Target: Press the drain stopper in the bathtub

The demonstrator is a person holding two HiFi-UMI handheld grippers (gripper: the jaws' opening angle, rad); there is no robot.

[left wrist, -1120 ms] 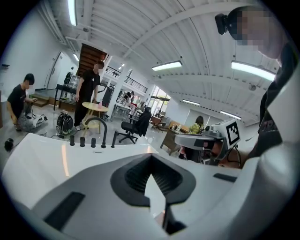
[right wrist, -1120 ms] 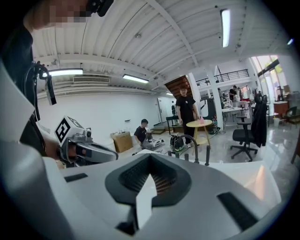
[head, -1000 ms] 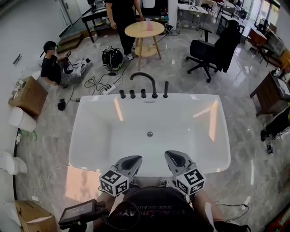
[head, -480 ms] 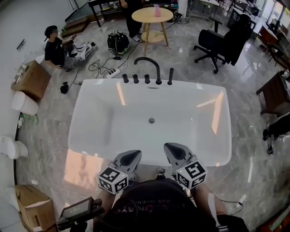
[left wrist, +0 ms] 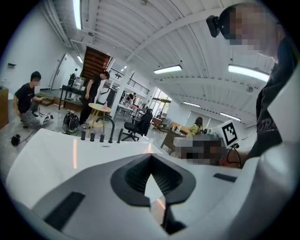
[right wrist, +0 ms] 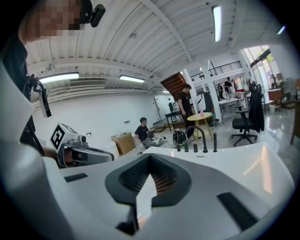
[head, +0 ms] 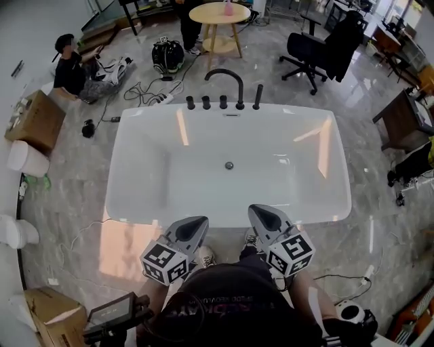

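Observation:
A white bathtub [head: 135, 142] fills the middle of the head view. Its small round metal drain stopper [head: 229, 165] sits in the tub floor, near the far wall. A black arched faucet [head: 227, 76] with several black knobs stands on the far rim. My left gripper [head: 196, 224] and right gripper [head: 260, 212] hover side by side just short of the near rim, both shut and empty. The stopper is hidden in both gripper views. The left gripper view shows its jaw tips [left wrist: 151, 161] over the tub rim [left wrist: 56, 150]. The right gripper [right wrist: 150, 160] faces the faucet [right wrist: 199, 133].
Beyond the tub stand a round wooden table [head: 220, 13] and a black office chair [head: 319, 47]. A person [head: 68, 68] sits on the floor at far left, near a cardboard box [head: 34, 122]. Cables trail over the floor. A dark desk [head: 407, 115] is at right.
The tub has slid away from me in the head view. The grippers, once over the near rim, now hover short of it, above the floor. Both stay shut.

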